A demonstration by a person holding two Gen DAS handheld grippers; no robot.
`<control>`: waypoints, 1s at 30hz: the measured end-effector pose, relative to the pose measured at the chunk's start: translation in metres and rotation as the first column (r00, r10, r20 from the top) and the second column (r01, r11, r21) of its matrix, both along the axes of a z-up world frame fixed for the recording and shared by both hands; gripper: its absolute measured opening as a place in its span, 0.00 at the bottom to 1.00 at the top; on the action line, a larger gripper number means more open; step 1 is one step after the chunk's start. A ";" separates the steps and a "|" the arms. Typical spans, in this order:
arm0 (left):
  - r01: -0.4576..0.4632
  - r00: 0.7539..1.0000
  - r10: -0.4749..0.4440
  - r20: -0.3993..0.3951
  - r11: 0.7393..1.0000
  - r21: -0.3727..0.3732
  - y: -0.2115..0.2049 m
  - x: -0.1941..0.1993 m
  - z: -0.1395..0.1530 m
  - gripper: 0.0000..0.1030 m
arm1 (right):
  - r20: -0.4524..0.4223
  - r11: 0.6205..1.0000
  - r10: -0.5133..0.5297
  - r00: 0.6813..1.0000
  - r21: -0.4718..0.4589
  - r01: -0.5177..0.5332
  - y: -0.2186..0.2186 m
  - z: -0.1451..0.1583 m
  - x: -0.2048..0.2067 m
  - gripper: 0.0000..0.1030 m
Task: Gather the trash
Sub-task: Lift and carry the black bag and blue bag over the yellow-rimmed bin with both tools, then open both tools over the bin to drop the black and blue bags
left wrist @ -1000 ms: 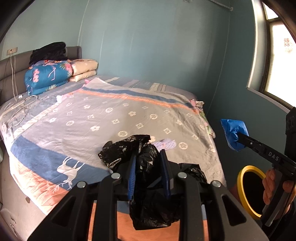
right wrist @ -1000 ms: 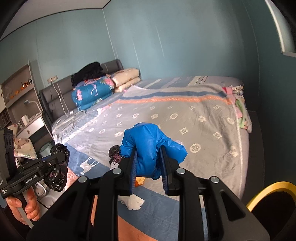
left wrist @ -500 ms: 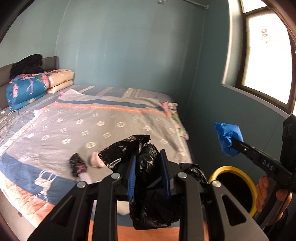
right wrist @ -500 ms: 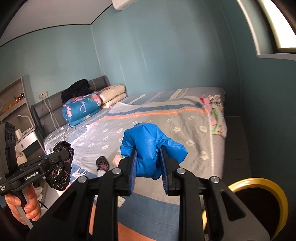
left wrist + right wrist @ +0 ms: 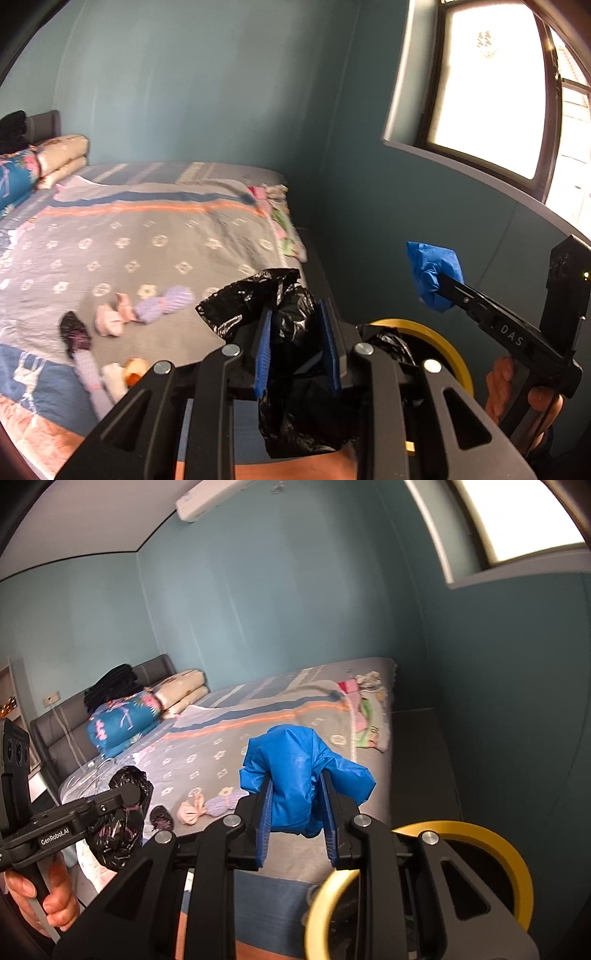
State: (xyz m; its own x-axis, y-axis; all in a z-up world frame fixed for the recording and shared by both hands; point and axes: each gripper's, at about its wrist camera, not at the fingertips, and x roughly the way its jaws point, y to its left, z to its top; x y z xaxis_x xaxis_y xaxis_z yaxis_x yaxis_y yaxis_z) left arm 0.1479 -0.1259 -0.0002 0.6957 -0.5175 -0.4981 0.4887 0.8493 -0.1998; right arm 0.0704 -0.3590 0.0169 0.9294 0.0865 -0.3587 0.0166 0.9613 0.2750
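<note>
Left wrist view looks along the left gripper [image 5: 297, 345], whose blue-padded fingers [image 5: 263, 354] are clamped on a crumpled black plastic bag [image 5: 295, 369] that bulges above and hangs below them; only this view shows the bright window [image 5: 487, 96] high on the teal wall and the right gripper [image 5: 437, 284] from the side, reaching in from the right with a wad of blue plastic [image 5: 432, 275] at its tip. Right wrist view shows what the other misses: the air conditioner [image 5: 212, 500] near the ceiling, the grey headboard [image 5: 62, 716] with folded bedding [image 5: 122, 720] stacked against it, and the yellow-rimmed bin [image 5: 417, 882] sitting directly under the right gripper [image 5: 297, 823], whose fingers [image 5: 264, 819] pinch the blue plastic [image 5: 301, 775] firmly between them. There the left gripper [image 5: 127, 797] enters from the left, held level in a bare hand [image 5: 44, 901], its black bag [image 5: 118, 827] dangling beside the bed edge. Both views share the patterned bedspread [image 5: 147, 236], where small pink and lilac bundles [image 5: 144, 310] and a dark scrap [image 5: 75, 332] lie near the foot. In the left wrist view the bin [image 5: 448, 354] sits just right of the black bag, and the right hand [image 5: 517, 391] grips its handle upright
</note>
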 end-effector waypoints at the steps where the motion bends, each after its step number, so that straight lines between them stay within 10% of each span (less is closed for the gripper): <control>1: 0.013 1.000 -0.013 -0.005 1.000 -0.001 -0.006 0.000 -0.002 0.22 | -0.001 1.000 -0.013 1.000 0.007 0.013 -0.008 -0.003 -0.003 0.23; 19: 0.257 0.955 -0.247 -0.163 0.965 0.047 -0.136 0.011 -0.077 0.24 | -0.079 0.979 -0.159 0.984 0.118 0.167 -0.105 -0.068 -0.018 0.29; 30: 0.231 0.959 -0.226 -0.171 0.973 0.008 -0.132 0.012 -0.077 0.66 | -0.072 0.959 -0.224 0.972 0.162 0.233 -0.126 -0.079 -0.024 0.47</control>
State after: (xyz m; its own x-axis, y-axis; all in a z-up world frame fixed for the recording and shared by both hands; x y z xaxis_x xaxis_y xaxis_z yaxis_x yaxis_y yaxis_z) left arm 0.1601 -0.2576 -0.0769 0.4657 -0.6374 -0.6138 0.6318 0.7252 -0.2737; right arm 0.0462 -0.4852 -0.0621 0.9118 -0.0626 -0.4058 0.2490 0.8702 0.4252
